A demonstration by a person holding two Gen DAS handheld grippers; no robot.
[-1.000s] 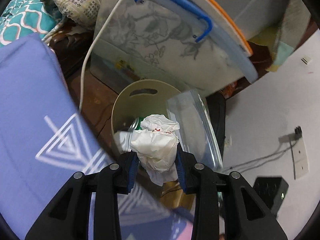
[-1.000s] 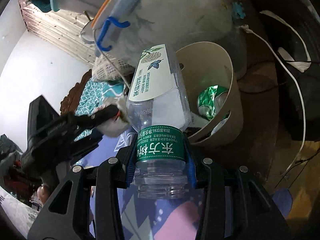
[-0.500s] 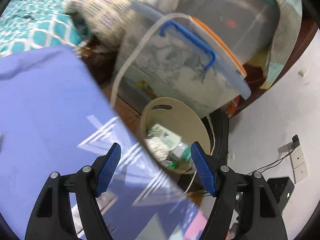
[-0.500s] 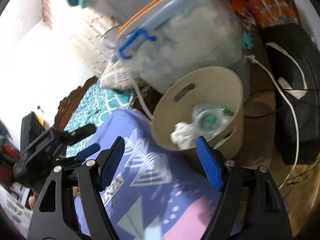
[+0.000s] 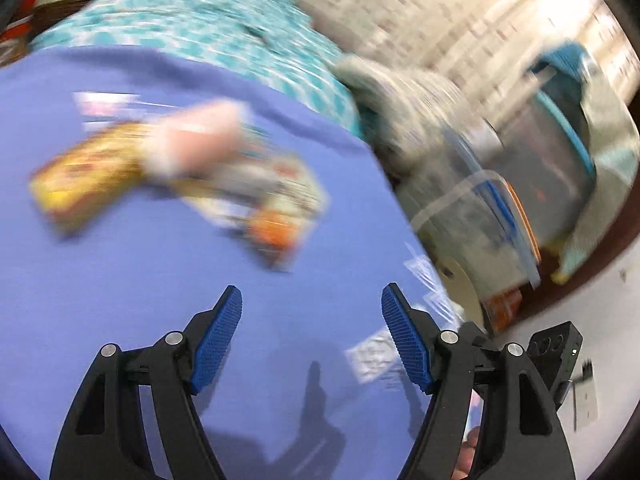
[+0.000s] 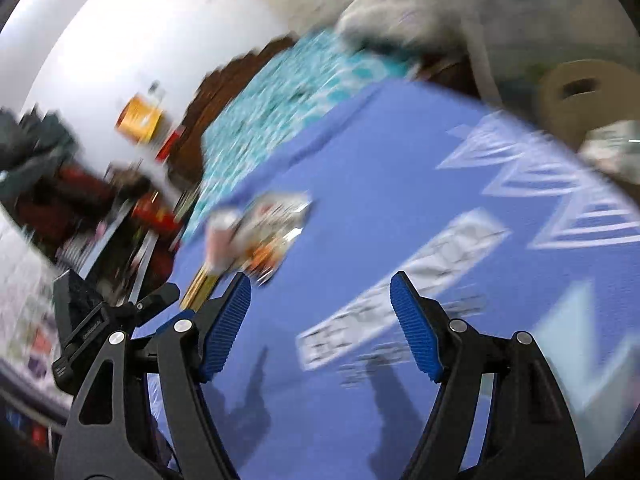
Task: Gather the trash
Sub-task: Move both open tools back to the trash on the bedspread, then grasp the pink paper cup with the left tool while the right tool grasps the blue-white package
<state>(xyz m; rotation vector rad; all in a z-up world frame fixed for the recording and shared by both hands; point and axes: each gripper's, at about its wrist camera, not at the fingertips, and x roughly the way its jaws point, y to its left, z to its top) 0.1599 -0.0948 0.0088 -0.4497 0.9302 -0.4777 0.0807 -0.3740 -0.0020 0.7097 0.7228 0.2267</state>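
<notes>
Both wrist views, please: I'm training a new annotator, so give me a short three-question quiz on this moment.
1. True or false: the left hand-held gripper holds a crumpled tissue.
2. Multiple choice: the blurred litter pile lies on A) a blue mat, B) the wooden floor, C) the teal bedspread.
3. Fill in: in the right wrist view, the beige bin sits past the mat's far ____ corner.

Key
1. False; its jaws stand open with nothing between them, like the right hand-held gripper.
2. A; it lies on the blue mat.
3. Right.
</notes>
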